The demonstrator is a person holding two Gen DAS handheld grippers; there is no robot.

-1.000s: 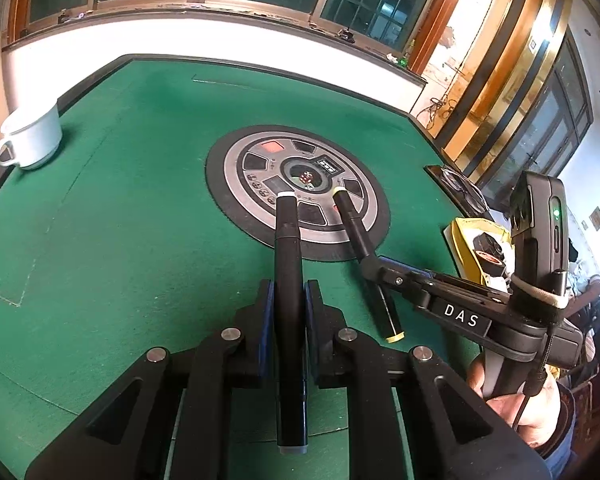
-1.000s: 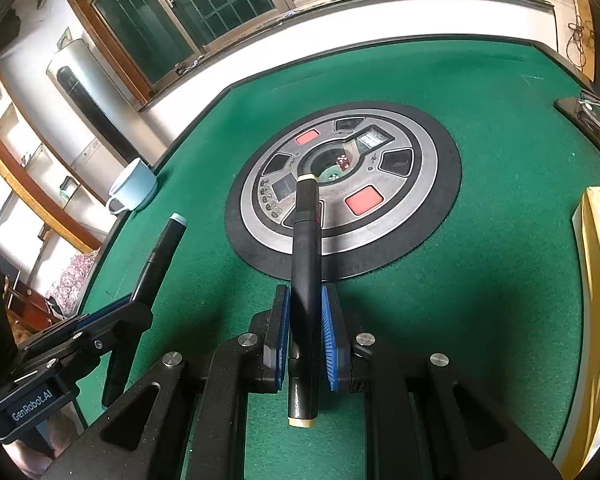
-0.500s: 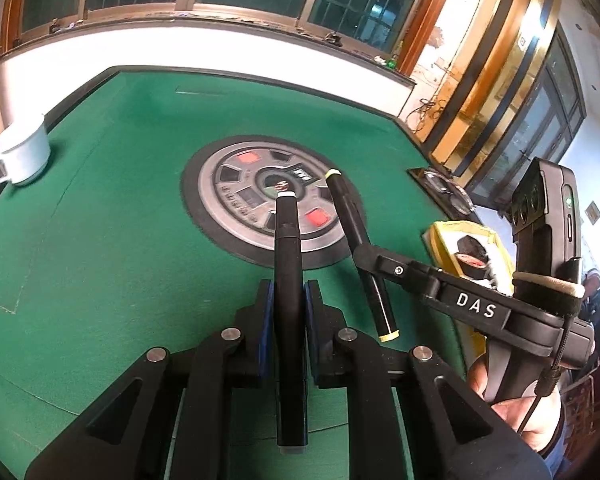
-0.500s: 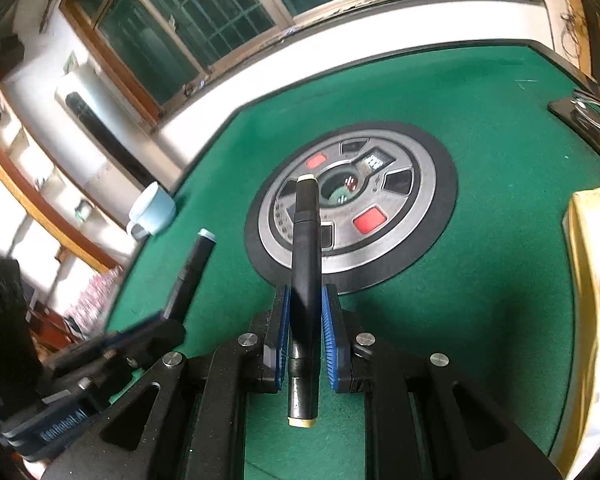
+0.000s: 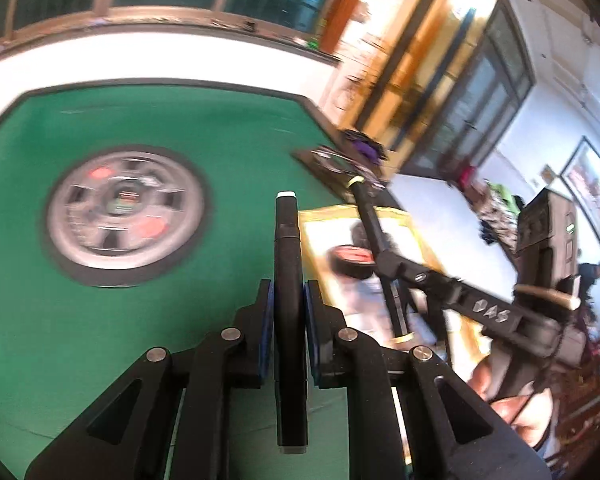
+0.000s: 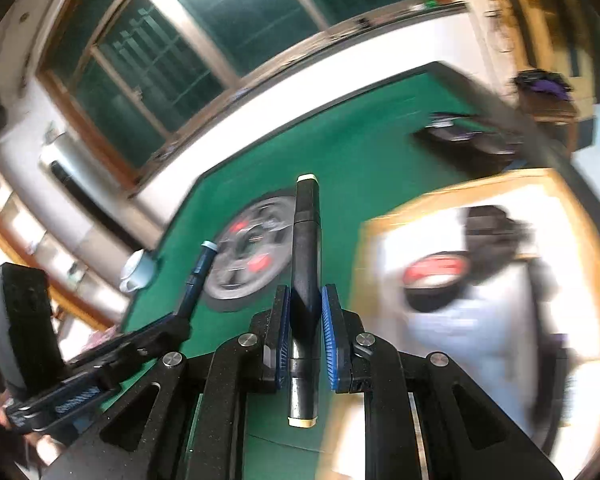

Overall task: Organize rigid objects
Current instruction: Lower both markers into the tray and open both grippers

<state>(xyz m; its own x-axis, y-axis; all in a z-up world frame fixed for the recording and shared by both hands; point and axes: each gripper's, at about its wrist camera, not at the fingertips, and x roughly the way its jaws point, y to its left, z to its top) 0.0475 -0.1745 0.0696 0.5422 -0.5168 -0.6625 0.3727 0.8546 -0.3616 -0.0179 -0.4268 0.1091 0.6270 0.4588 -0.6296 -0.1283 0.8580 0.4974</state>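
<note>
Both pens have been swung from the table's centre toward the yellow-rimmed tray (image 6: 452, 196) at its right edge, each gripper (image 5: 289, 312) (image 6: 305, 312) clamped on one; depositing seems next.

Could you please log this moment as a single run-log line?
left gripper: shut on white-tipped marker | right gripper: shut on yellow-tipped marker | both above green table, near yellow box
</note>
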